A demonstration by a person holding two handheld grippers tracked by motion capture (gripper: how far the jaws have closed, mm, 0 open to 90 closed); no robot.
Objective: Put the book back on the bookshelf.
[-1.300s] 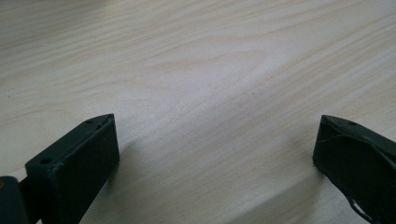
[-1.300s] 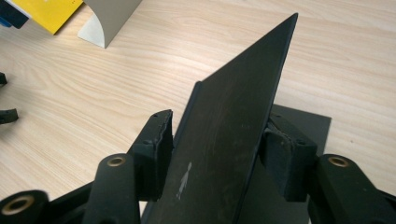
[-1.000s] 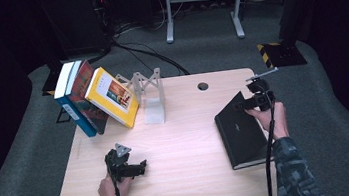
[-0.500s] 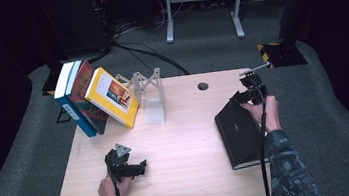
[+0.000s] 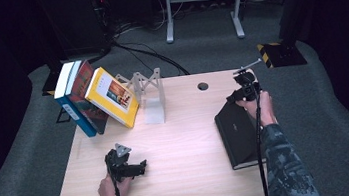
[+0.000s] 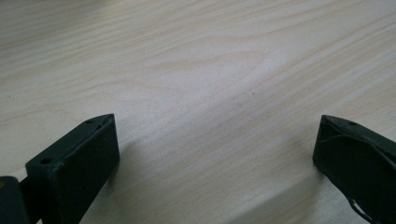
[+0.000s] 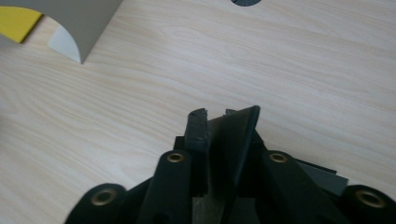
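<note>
A black book (image 5: pixel 237 133) lies on the right side of the wooden table (image 5: pixel 183 142). My right gripper (image 5: pixel 241 93) is at its far end, shut on the book's corner. In the right gripper view the jaws (image 7: pixel 219 122) pinch the dark cover (image 7: pixel 236 133), which is tilted up off the table. My left gripper (image 5: pixel 139 166) rests low near the front left of the table. In its own view it is open (image 6: pixel 217 140), the jaws wide apart with bare wood between them.
Three books, blue (image 5: pixel 70 103), red-brown (image 5: pixel 84 96) and yellow (image 5: pixel 112 96), lean at the back left beside a grey metal bookend (image 5: pixel 151 93), whose base (image 7: pixel 84 23) lies ahead of the right gripper. A cable hole (image 5: pixel 203 86) sits at the back edge.
My right gripper has shifted left along the book's far end, keeping hold of the cover corner. The left gripper has stayed where it was.
</note>
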